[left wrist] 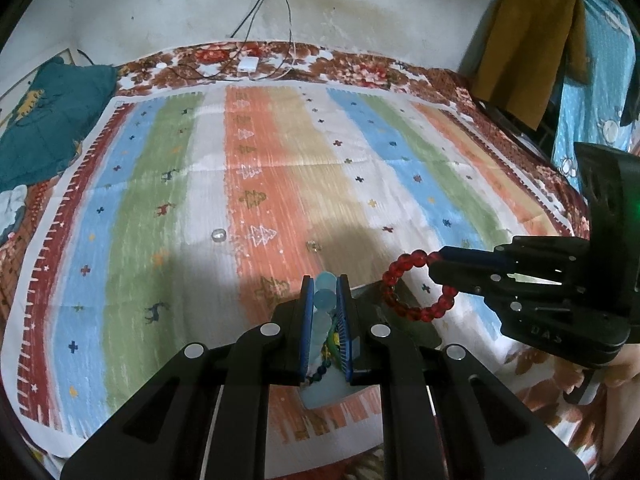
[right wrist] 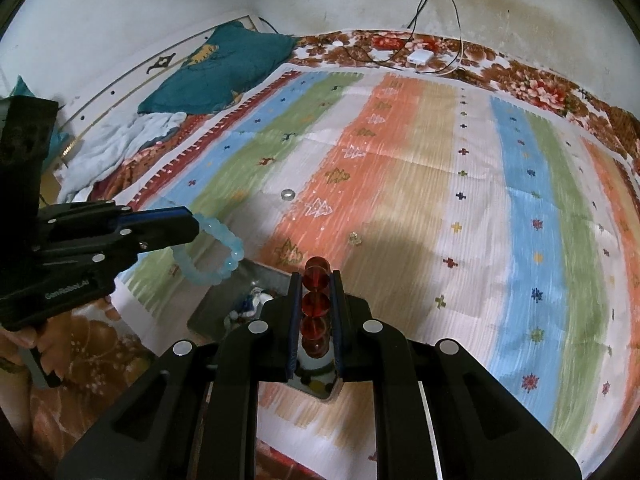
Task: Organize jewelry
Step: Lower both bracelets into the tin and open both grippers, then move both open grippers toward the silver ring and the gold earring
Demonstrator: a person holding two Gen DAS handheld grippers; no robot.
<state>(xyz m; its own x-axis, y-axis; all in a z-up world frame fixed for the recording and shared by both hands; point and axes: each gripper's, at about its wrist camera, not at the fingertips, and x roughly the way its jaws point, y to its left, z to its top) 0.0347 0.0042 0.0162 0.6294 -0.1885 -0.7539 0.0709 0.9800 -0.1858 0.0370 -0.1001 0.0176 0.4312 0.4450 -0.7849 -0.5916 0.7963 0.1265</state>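
My left gripper [left wrist: 325, 285] is shut on a pale blue bead bracelet [left wrist: 323, 300]; the bracelet also shows hanging from it in the right wrist view [right wrist: 216, 256]. My right gripper [right wrist: 316, 276] is shut on a red bead bracelet [right wrist: 316, 304], which hangs as a loop in the left wrist view [left wrist: 412, 284]. Both are held above a shallow metal tray [right wrist: 224, 300] that holds other bead jewelry [right wrist: 250, 304]. A silver ring [left wrist: 218, 234] and a small pale trinket [left wrist: 314, 245] lie on the striped cloth [left wrist: 280, 168] ahead.
The cloth lies on a floral bedspread [left wrist: 360, 68]. A teal pillow [left wrist: 52, 112] lies at the left. A white charger [left wrist: 248, 65] with cables lies at the far edge by the wall. Clothes [left wrist: 532, 48] hang at the right.
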